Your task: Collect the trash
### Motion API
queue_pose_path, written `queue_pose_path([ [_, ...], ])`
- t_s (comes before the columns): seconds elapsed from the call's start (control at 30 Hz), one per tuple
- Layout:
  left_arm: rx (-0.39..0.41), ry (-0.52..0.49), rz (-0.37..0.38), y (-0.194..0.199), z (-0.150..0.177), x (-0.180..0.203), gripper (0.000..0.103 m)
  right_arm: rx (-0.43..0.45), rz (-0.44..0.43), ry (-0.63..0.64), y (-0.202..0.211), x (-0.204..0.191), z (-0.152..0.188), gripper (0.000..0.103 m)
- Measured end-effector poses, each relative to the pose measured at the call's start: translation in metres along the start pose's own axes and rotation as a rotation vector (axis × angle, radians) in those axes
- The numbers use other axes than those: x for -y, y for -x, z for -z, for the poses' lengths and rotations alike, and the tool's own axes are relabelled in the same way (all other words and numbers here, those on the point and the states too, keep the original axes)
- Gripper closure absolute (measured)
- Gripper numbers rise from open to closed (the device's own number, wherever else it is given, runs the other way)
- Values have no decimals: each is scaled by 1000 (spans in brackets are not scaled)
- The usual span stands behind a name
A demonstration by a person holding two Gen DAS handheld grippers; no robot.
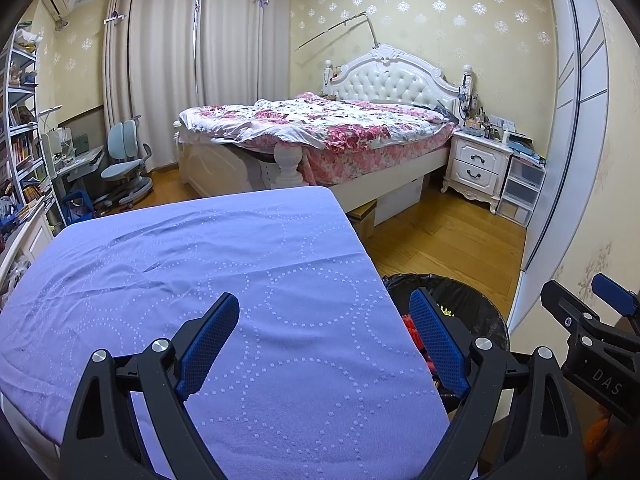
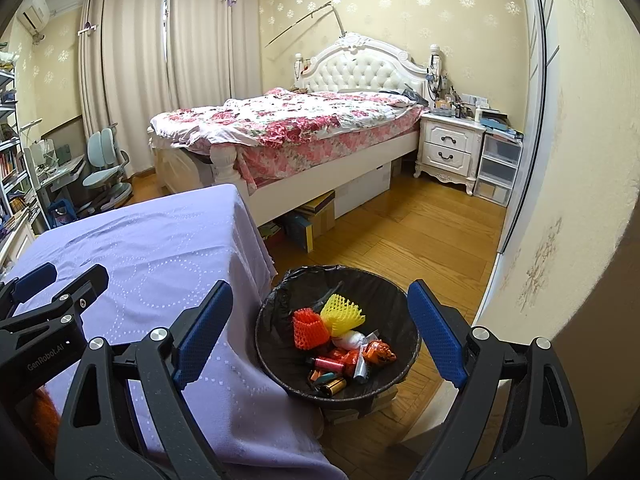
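left gripper (image 1: 324, 344) jaws wide over purple cloth (image 1: 200, 260), right gripper (image 2: 320, 332) jaws wide above filled bin (image 2: 280, 344)

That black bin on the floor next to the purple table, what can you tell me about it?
The bin is round, lined with a black plastic bag whose crinkled edge folds over the rim. It stands upright on the wooden floor, close beside the hanging purple cloth. Inside lie a red foam net, a yellow foam net, orange wrappers, a white wad and small cylinders like batteries. Nothing grips it; the right gripper's open jaws frame it.
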State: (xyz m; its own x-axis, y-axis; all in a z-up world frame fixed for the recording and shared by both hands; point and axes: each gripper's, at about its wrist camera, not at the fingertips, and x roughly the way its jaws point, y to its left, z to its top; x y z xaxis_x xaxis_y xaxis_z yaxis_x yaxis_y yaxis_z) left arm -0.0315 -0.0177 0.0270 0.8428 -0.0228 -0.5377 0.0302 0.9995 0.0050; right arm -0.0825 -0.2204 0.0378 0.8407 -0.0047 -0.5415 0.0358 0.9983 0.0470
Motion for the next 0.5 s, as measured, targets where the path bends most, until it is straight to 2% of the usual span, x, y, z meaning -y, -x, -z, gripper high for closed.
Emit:
queue_pose_path([
  [0.5, 1, 1, 1, 0, -1, -1, 16, 1, 0, 1, 1, -1, 0, 16],
])
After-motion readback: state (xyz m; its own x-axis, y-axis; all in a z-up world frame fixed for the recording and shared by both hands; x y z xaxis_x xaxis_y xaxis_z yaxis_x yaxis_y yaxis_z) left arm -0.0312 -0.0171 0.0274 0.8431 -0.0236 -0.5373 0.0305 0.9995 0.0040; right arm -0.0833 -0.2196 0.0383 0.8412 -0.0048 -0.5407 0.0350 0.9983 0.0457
